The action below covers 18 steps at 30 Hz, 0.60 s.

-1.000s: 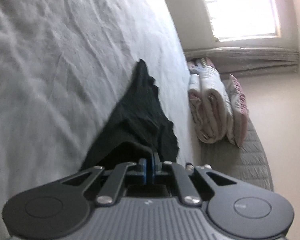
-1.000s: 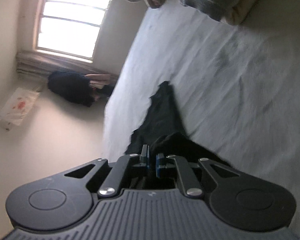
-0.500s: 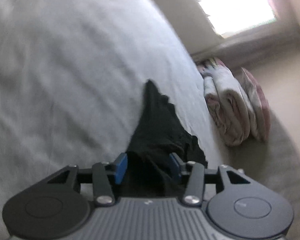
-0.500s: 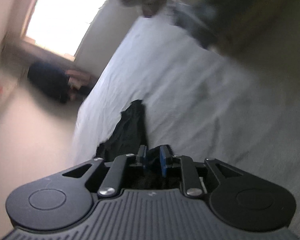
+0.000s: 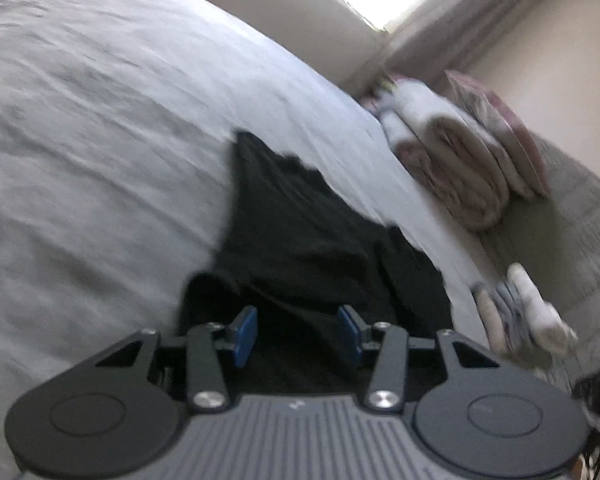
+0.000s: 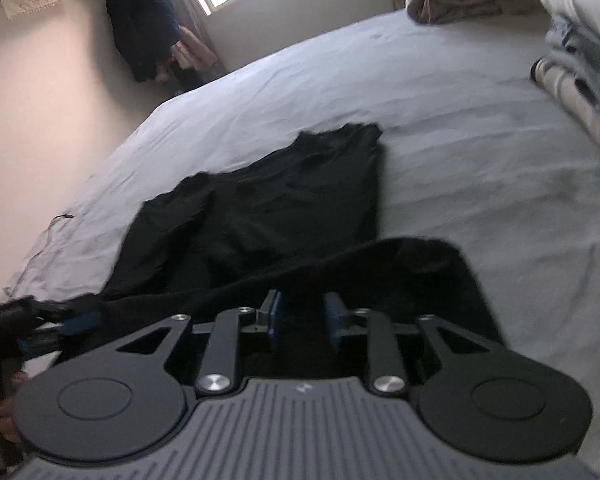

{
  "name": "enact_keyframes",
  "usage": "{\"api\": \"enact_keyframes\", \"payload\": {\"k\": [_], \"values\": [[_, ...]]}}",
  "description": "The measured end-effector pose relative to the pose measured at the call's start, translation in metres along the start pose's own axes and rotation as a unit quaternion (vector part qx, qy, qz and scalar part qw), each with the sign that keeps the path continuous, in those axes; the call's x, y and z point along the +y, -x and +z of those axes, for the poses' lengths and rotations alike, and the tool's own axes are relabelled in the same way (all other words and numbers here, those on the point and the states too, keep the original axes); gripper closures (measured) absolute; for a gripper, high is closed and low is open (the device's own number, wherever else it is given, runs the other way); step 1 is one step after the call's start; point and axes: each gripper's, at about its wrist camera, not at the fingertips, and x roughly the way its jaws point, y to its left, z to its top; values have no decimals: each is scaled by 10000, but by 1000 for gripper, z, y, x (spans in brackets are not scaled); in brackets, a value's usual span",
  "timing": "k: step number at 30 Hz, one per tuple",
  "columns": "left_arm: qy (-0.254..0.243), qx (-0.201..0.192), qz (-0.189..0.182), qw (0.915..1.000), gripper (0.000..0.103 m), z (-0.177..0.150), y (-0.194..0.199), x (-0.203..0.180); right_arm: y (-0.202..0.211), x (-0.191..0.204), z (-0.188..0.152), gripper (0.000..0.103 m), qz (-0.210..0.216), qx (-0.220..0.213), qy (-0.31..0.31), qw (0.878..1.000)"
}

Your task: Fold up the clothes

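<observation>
A black garment (image 5: 300,236) lies spread on the white bed sheet (image 5: 100,160); it also shows in the right wrist view (image 6: 268,208). My left gripper (image 5: 298,330) is open, its blue pads (image 5: 244,332) apart just above the garment's near edge. My right gripper (image 6: 302,314) is open too, pads (image 6: 334,316) apart over a raised fold at the near edge. The other gripper (image 6: 28,320) shows at the left edge of the right wrist view, beside the same edge.
Folded pink and white blankets (image 5: 456,168) sit at the bed's far side. A small stack of folded clothes (image 5: 520,312) lies to the right, also seen in the right wrist view (image 6: 580,68). Dark clothes (image 6: 144,28) hang by the window.
Both grippers were shut on the black garment and have opened, letting it go. The garment now lies flatter on the bed. Both views have swung round.
</observation>
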Motion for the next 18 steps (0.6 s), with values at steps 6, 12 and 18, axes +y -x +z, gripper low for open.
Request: {"api": "enact_keyframes", "payload": {"k": [6, 12, 18], "values": [[-128, -254, 624, 9976, 60, 15, 24, 6, 19, -27, 11, 73, -312, -187, -457, 9983], [-45, -30, 812, 9967, 49, 13, 47, -7, 55, -25, 9, 66, -127, -94, -652, 9977], [340, 353, 1078, 9930, 46, -7, 73, -11, 87, -24, -5, 62, -21, -22, -946, 9955]]}}
